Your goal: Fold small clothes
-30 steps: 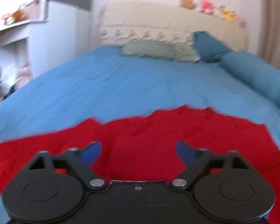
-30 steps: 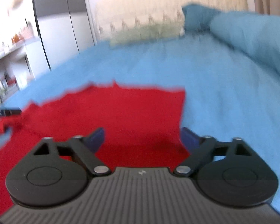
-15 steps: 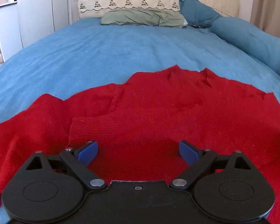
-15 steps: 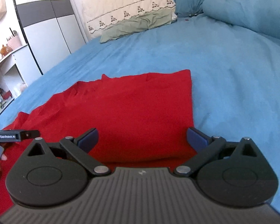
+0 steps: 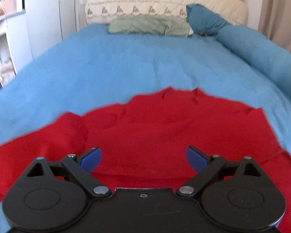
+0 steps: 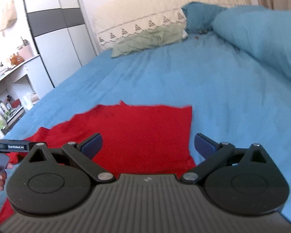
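Note:
A red knit sweater lies spread on the blue bed, partly folded, with a folded edge just ahead of my left fingers. My left gripper is open and empty, low over the sweater's near part. In the right wrist view the sweater shows with its straight right edge and corner. My right gripper is open and empty above the sweater's near right part. The left gripper's handle and the hand holding it show at the left edge of the right wrist view.
The blue bedspread stretches ahead. A green pillow, a teal cushion and a rolled blue duvet lie at the far end and right. A white wardrobe and shelves stand to the left.
Both grippers have tilted up and pulled back a little, so the sweater sits lower in both views. Both stay open and the sweater has not visibly moved.

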Action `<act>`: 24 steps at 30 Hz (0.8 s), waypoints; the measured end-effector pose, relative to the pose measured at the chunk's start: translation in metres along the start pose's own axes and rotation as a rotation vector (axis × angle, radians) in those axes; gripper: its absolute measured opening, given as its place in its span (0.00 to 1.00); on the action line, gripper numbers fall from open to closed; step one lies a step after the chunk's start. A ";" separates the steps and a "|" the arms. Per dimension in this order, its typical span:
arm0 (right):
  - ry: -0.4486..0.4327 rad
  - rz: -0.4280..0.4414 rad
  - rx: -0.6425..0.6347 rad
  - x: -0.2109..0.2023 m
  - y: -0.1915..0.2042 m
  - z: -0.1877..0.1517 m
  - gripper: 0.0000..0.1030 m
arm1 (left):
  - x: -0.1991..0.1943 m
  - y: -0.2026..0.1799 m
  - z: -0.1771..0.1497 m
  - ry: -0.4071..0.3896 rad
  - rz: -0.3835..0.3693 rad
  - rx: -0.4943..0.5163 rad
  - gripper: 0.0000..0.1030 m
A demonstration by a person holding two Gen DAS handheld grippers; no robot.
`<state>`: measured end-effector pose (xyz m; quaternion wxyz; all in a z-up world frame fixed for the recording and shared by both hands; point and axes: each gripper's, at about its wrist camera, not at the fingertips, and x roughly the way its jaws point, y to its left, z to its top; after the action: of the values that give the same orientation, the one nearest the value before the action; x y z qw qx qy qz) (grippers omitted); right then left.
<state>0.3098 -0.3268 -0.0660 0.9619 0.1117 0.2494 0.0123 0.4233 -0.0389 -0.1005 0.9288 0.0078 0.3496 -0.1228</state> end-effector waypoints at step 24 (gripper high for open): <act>0.085 0.128 -0.178 -0.032 0.219 -0.018 1.00 | -0.181 0.245 -0.073 -0.123 0.258 -0.414 0.98</act>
<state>0.2800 -0.1122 -0.0175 0.9538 0.0409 0.2801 0.1005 0.3014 0.2464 -0.0552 0.9381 -0.1454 0.3063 0.0704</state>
